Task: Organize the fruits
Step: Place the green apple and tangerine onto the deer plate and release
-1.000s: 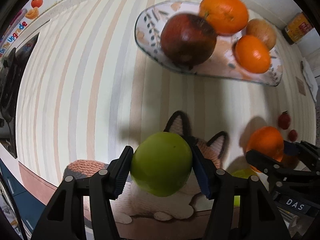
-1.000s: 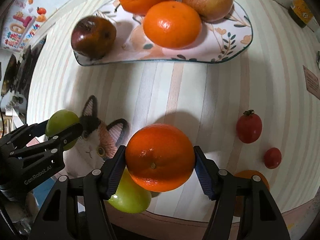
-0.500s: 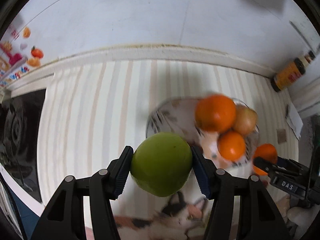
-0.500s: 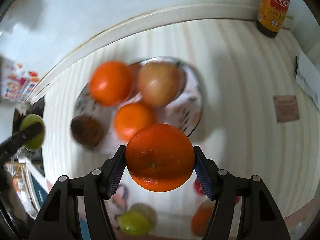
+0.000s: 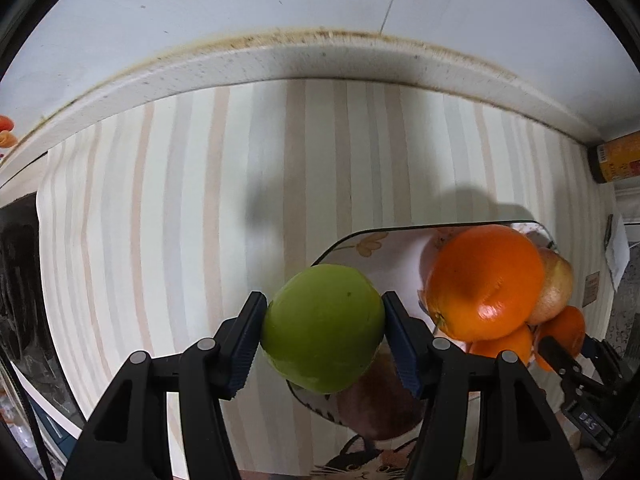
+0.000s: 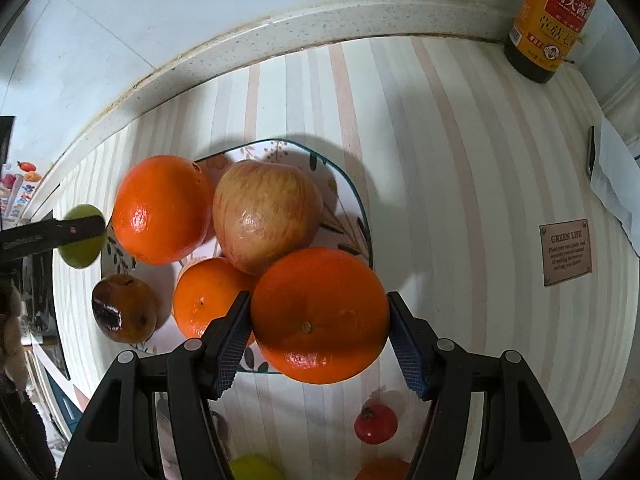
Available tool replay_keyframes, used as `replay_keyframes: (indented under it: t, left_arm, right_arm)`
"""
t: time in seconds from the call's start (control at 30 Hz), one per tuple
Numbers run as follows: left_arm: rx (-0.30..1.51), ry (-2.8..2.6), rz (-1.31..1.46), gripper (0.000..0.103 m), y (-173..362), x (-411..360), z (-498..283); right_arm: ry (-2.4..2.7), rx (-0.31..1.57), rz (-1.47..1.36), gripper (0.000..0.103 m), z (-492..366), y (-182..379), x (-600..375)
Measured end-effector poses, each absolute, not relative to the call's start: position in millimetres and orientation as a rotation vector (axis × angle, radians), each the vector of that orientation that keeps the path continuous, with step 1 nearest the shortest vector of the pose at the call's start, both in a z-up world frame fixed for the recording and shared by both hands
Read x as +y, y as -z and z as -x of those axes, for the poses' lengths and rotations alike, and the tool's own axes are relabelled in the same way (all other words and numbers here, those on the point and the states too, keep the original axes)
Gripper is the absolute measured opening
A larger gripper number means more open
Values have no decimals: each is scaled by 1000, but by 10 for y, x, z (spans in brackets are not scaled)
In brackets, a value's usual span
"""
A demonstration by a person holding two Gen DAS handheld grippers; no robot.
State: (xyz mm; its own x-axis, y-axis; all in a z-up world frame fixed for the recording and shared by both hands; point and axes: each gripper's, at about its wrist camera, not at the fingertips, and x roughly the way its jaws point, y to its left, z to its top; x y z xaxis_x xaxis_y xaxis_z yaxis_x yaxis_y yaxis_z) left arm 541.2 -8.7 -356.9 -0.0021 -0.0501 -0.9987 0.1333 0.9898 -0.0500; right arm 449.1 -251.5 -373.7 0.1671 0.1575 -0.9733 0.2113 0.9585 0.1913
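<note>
Fruit was held in both grippers above the plate [image 6: 352,204]. The left gripper [image 5: 324,330] had its jaws partly open and clamped on a green apple [image 5: 323,326], held over the plate's left end. The right gripper [image 6: 320,320] had its jaws somewhat wider and clamped on an orange [image 6: 320,314], held over the plate's near right edge.

Risk: the plate already carried a large orange [image 6: 162,208], a striped apple [image 6: 266,214], a smaller orange [image 6: 204,296] and a dark bruised fruit [image 6: 122,308], packed close together. A release onto this pile would probably let round fruit roll off the shallow rim onto the bench [image 6: 460,160]. Both grippers working over one plate could also collide.

Orientation: the green apple was near-round with no clear long axis; its stem end could not be seen. The held orange showed its navel facing the camera, so its axis ran roughly along the jaws' pointing line.

A small tomato [image 6: 376,424] lay on the bench nearer than the plate, and a sauce bottle [image 6: 554,20] stood at the far right corner.
</note>
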Motion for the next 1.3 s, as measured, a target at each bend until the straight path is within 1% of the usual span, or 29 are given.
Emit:
replay_keyframes:
  t: [0.27,0.3,0.33,0.37,0.4,0.43,0.47,0.57,0.73,1.07,1.3]
  left_arm:
    - [1596,132,-72,56,3724,-157,-5438]
    - [1589,124,-69,57,3735,-168,-5447]
    - [1579,114,-69,57,3728,-160,-5447]
    - [1568,108,-67,68,3718,-154,-5447]
    - [1558,107,-57,84,3701,-141,-5446]
    - [1549,106,-46,90,3682,-126,-5441]
    - [1540,105,-37,93,3658,-108,-5433]
    - [1518,97,-30,93,3572,-51,-5407]
    - [1460,83,-21,93,3400,31,-5224]
    - [1323,35,13,93,2897,52,-4411]
    - [1201,35,-5,93,2460,28,-3901]
  right_arm:
    - [33,1400,-387,70,-4443,3774,-2581]
    - [26,1402,-391,74,-4444,3775,-2586]
    - [6,1398,-412,86,-4441,3775,-2597]
    - [-13,1396,-442,98,-4433,3777,-2604]
    - [-9,1399,-442,99,-4427,3778,-2600]
    - [-1,1393,-427,99,-4417,3760,-2594]
    - [-4,1387,-425,99,-4411,3748,-2590]
    - [-6,1382,-432,99,-4376,3718,-2598]
    - [47,1349,-345,99,-4290,3573,-2566]
    - [61,1278,-168,99,-3935,3085,-2290]
    - [46,1211,-121,99,-3658,2727,-2100]
